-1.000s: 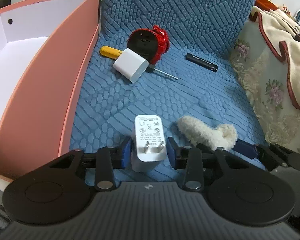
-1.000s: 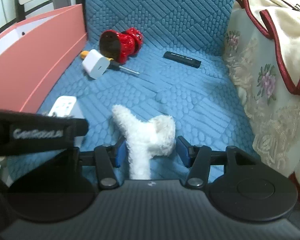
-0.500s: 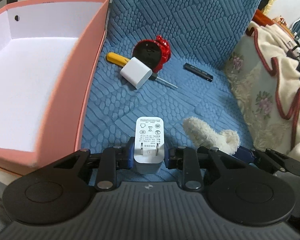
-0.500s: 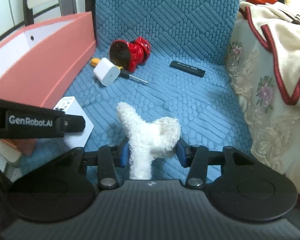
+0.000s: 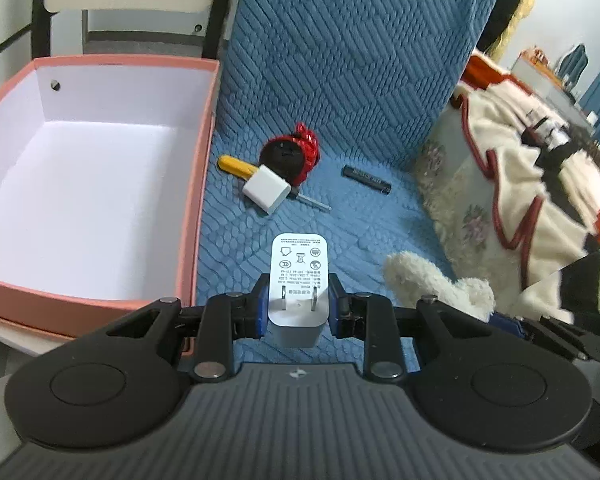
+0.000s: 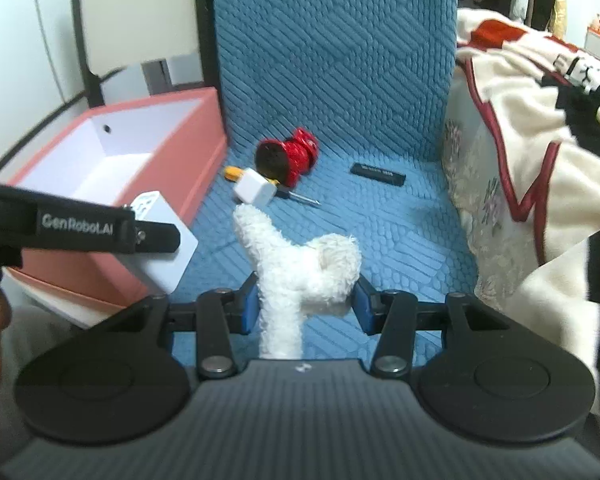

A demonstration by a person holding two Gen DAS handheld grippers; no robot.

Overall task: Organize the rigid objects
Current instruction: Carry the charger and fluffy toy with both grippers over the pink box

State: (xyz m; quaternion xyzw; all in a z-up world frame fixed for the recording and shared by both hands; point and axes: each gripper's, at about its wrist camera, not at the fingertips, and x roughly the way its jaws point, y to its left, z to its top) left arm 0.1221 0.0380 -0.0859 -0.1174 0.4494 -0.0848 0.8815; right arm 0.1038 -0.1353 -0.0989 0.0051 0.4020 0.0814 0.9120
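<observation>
While clamped in the left gripper (image 5: 299, 309), white wall charger (image 5: 298, 280) aloft, prongs up, long axis forward; pink box (image 5: 196, 184) lying open just left. Right gripper (image 6: 304, 307) squeezing plush toy (image 6: 300, 268).

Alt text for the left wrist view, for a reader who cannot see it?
The left gripper is shut on a white charger, prongs up, above a blue cushion. An open pink box sits to its left; beyond lie a second charger, a screwdriver and a red toy.
</observation>
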